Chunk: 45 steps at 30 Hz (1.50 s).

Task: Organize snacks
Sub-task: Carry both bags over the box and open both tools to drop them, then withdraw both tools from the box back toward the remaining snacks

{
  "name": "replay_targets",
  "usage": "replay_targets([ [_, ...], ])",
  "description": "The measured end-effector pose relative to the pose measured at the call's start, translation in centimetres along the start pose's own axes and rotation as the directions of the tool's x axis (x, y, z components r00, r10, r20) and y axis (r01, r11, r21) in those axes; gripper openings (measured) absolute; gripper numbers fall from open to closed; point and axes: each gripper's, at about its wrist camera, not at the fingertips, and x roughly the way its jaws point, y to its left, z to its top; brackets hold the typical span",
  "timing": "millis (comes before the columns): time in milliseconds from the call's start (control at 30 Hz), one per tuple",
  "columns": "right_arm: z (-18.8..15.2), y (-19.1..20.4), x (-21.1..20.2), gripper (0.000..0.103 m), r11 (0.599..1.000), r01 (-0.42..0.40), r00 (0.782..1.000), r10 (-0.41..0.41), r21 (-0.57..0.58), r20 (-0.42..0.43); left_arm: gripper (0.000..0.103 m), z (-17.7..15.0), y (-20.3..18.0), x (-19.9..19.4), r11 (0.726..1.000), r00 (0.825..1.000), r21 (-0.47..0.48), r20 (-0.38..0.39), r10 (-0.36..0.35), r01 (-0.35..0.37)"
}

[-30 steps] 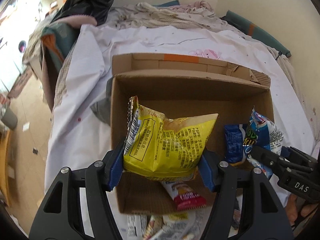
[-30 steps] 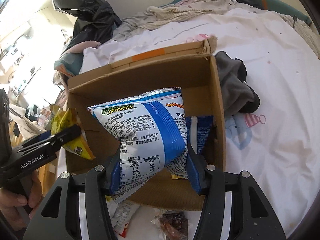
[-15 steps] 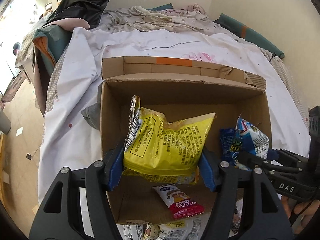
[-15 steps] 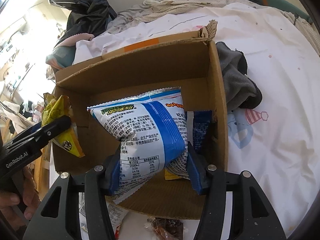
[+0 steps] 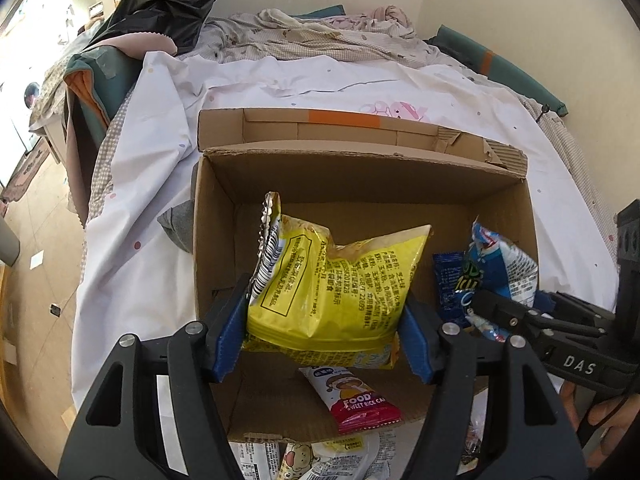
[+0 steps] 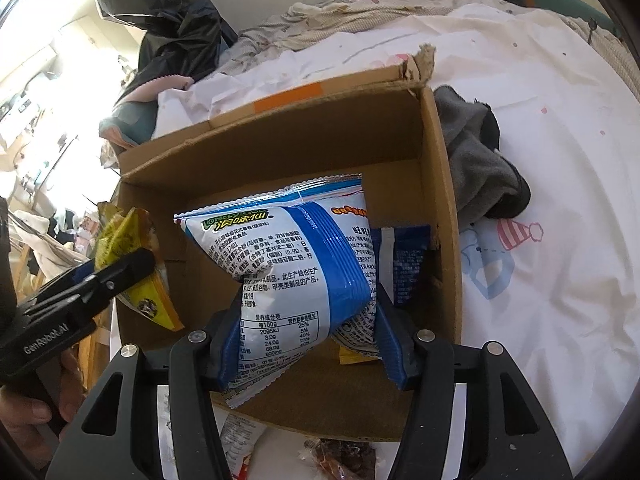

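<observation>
An open cardboard box (image 5: 360,176) (image 6: 444,184) sits on a white bedsheet. My left gripper (image 5: 324,340) is shut on a yellow snack bag (image 5: 336,280) and holds it over the box's left half. My right gripper (image 6: 308,344) is shut on a blue and white snack bag (image 6: 292,264) over the box's right half. In the left wrist view the right gripper (image 5: 492,312) and its blue and white bag (image 5: 500,268) show at the right. In the right wrist view the left gripper's finger (image 6: 108,272) and yellow bag (image 6: 132,264) show at the left. A red rice-cake packet (image 5: 356,400) and a dark blue packet (image 5: 448,280) (image 6: 408,260) lie in the box.
Several loose snack packets (image 5: 320,456) (image 6: 344,456) lie on the sheet in front of the box. Grey clothing (image 6: 480,164) lies against the box's right side. Rumpled bedding (image 5: 320,36) and a black bag (image 5: 168,0) are behind. The bed's left edge drops to the floor (image 5: 40,280).
Both grippers have moved forward and lower over the box with their bags held. The box looks nearer and more of its inside shows.
</observation>
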Motion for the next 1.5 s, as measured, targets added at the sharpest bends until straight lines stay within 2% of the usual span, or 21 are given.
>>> replay_targets([
  [100, 0.2, 0.0, -0.4, 0.061, 1.0, -0.018, 1.0, 0.018, 0.011, 0.018, 0.065, -0.1, -0.1, 0.0, 1.0, 1.0, 0.004, -0.002, 0.004, -0.004],
  [167, 0.3, -0.1, -0.7, 0.069, 0.999, -0.028, 0.999, 0.028, 0.022, 0.031, 0.066, -0.2, -0.1, -0.1, 1.0, 1.0, 0.005, -0.006, -0.001, 0.001],
  [233, 0.4, -0.2, -0.9, 0.082, 0.999, -0.035, 0.998, 0.034, 0.029, 0.045, 0.082, -0.2, -0.1, -0.2, 1.0, 1.0, 0.003, -0.009, -0.012, 0.012],
  [333, 0.5, -0.3, -1.1, 0.088, 0.998, -0.043, 0.998, 0.041, 0.041, 0.053, 0.093, -0.3, -0.2, -0.7, 1.0, 1.0, -0.005, 0.01, -0.022, 0.022],
  [533, 0.5, -0.4, -1.1, 0.088, 0.998, -0.044, 0.998, 0.042, 0.045, 0.046, 0.094, -0.3, -0.4, -1.0, 1.0, 1.0, 0.003, 0.019, -0.019, 0.019],
  [733, 0.5, 0.1, -2.3, 0.088, 0.998, -0.051, 0.996, 0.049, 0.028, 0.078, 0.094, -0.4, -0.2, -2.0, 1.0, 0.999, 0.003, 0.05, -0.008, 0.008],
  [933, -0.6, 0.9, -4.7, 0.088, 1.0, 0.004, 0.992, -0.005, 0.008, 0.127, 0.093, -1.0, 0.1, -4.0, 1.0, 0.996, -0.01, 0.087, 0.026, -0.026],
  [1067, -1.7, 1.1, -6.2, 0.096, 1.0, 0.014, 0.983, -0.013, -0.004, 0.183, 0.094, -1.4, 0.0, -5.2, 0.999, 0.994, 0.02, 0.101, 0.036, -0.038],
  [1200, -2.5, 1.0, -7.1, 0.096, 1.0, 0.013, 0.983, -0.014, 0.005, 0.184, 0.093, -2.1, 0.2, -6.2, 0.999, 0.993, 0.019, 0.108, 0.044, -0.047],
  [1300, -3.6, 0.8, -7.1, 0.096, 0.998, 0.062, 0.988, -0.065, 0.022, 0.143, 0.094, -3.0, 0.5, -6.8, 0.998, 0.993, 0.014, 0.102, 0.057, -0.059],
  [1500, -5.7, 0.1, -7.9, 0.096, 0.996, 0.068, 0.993, -0.073, 0.055, 0.095, 0.094, -4.8, 1.2, -7.6, 0.997, 0.994, -0.006, 0.079, 0.074, -0.073],
])
